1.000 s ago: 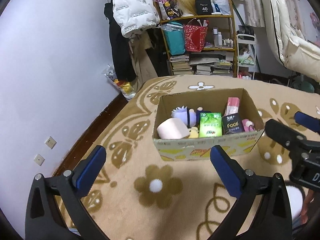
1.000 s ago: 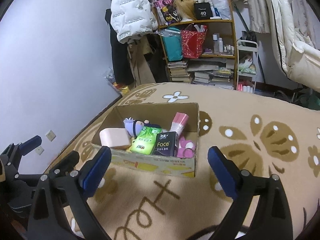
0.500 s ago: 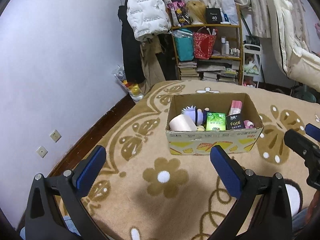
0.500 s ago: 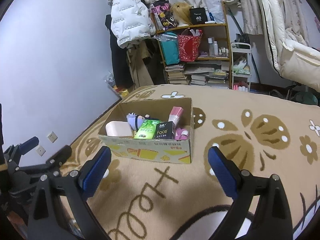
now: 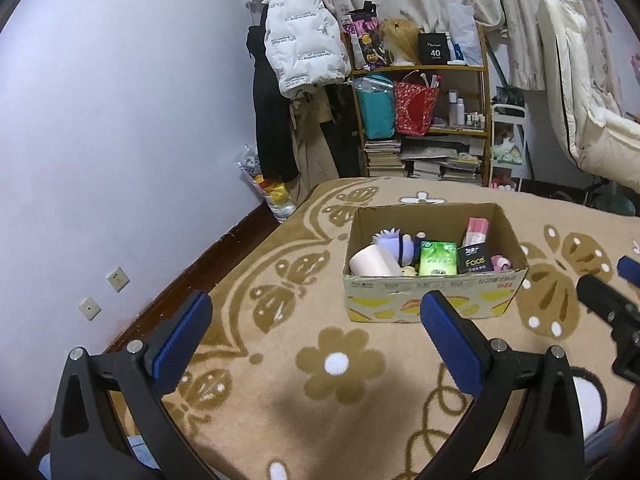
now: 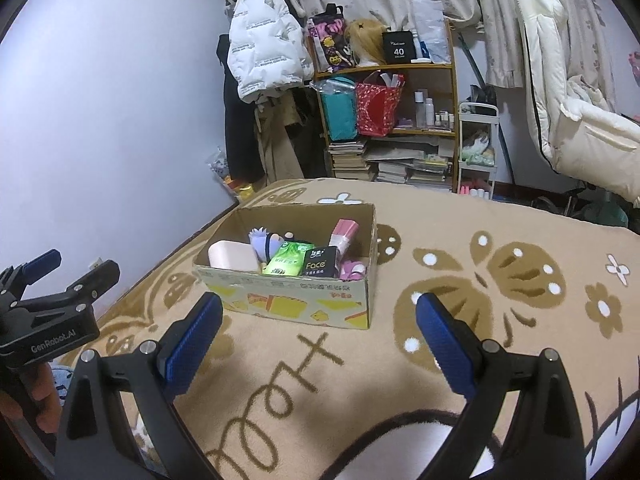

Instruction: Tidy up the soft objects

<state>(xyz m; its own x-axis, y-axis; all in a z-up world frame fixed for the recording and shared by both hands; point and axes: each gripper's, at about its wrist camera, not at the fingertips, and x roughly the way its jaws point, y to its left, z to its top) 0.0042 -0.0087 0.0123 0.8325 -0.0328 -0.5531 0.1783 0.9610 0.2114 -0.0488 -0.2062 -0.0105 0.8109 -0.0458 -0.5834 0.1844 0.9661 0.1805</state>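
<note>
A cardboard box (image 5: 432, 300) (image 6: 296, 300) sits on the tan patterned blanket. Inside lie a pale pink roll (image 5: 374, 262) (image 6: 232, 255), a purple-haired plush doll (image 5: 394, 240) (image 6: 266, 240), a green tissue pack (image 5: 438, 258) (image 6: 289, 259), a black "Face" tissue pack (image 5: 475, 260) (image 6: 321, 262), a pink pack (image 5: 476, 228) (image 6: 344, 232) and a small pink item (image 6: 352, 270). My left gripper (image 5: 316, 326) is open and empty, well short of the box. My right gripper (image 6: 318, 326) is also open and empty, back from the box's near wall.
The blanket (image 5: 340, 364) covers a bed beside a lilac wall (image 5: 120, 120). Beyond the bed stand a cluttered shelf (image 5: 424, 112) with books and bags, a hanging white puffer jacket (image 5: 304, 48), and white bedding (image 6: 580, 120) at right. A hand (image 6: 44, 412) holds the left tool.
Both grippers have pulled back and up from the box, so it looks smaller and farther. Both stay open and empty; the box's contents are unchanged.
</note>
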